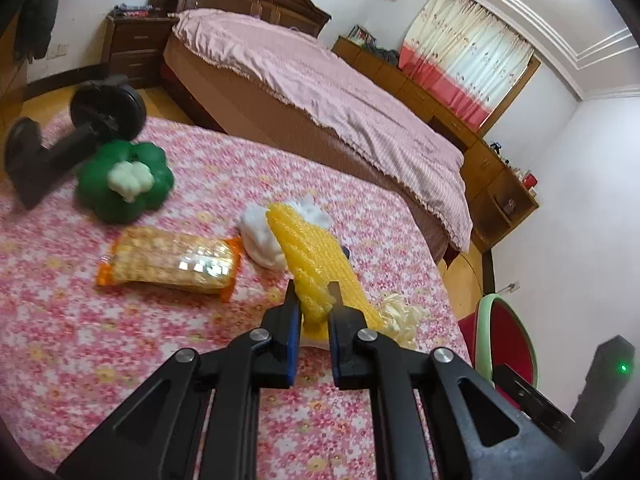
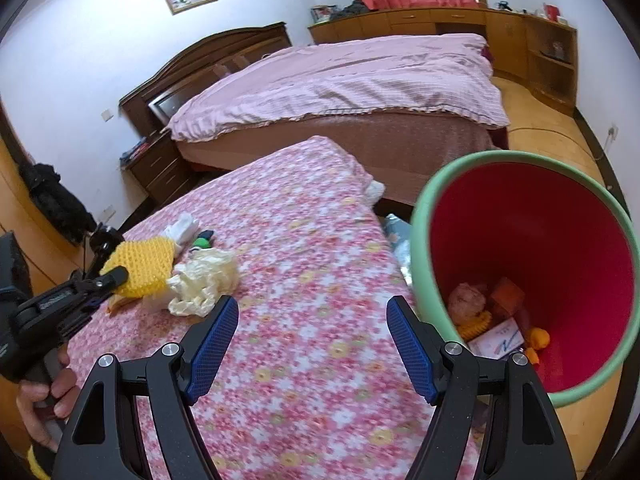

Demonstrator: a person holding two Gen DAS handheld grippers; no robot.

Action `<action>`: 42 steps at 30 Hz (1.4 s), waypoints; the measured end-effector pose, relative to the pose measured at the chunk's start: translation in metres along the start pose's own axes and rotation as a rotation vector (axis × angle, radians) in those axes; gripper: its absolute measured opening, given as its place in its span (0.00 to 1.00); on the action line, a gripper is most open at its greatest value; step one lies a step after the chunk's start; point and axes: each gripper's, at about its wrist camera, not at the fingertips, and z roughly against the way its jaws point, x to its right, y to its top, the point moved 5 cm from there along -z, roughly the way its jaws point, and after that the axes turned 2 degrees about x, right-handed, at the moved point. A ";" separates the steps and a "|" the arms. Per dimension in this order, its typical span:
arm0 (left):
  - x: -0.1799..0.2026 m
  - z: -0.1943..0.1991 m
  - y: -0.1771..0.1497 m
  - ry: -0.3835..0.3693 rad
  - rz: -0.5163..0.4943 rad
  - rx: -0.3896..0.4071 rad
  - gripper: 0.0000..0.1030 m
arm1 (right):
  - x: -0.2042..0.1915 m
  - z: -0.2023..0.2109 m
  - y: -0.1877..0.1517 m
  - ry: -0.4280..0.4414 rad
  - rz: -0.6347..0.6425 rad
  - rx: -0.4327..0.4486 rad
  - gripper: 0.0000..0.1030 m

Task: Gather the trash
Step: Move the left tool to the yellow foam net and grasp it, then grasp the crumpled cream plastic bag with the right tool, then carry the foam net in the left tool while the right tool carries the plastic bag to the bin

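Note:
My left gripper (image 1: 314, 294) is shut on a yellow knitted corn cob (image 1: 308, 256), held just above the pink floral tabletop (image 1: 180, 340); it also shows in the right wrist view (image 2: 142, 266). A crumpled cream plastic bag (image 2: 204, 280) lies beside the corn. A white crumpled tissue (image 1: 260, 240) sits behind it. A packet of yellow crackers (image 1: 172, 260) and a green toy vegetable (image 1: 124, 180) lie further left. My right gripper (image 2: 312, 320) is open and empty over the table, next to the green-rimmed red bin (image 2: 532, 248) holding several items.
A black dumbbell (image 1: 72, 128) rests at the table's far left. A bed with a pink cover (image 2: 340, 80) stands behind the table. Wooden cabinets (image 2: 520, 36) line the far wall. A small white wad (image 2: 376, 192) sits at the table's far corner.

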 end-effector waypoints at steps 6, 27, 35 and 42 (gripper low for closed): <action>-0.014 0.021 0.003 0.040 -0.007 0.051 0.11 | -0.024 -0.028 0.005 0.051 0.002 -0.054 0.75; -0.048 0.035 -0.005 0.073 0.001 0.064 0.11 | -0.073 -0.106 0.000 0.123 0.010 -0.145 0.28; -0.035 0.042 -0.009 0.052 -0.016 0.066 0.11 | -0.070 -0.083 0.001 0.120 0.018 -0.098 0.17; -0.013 0.050 -0.015 0.021 -0.046 0.064 0.11 | -0.059 -0.048 0.000 0.123 0.008 -0.046 0.17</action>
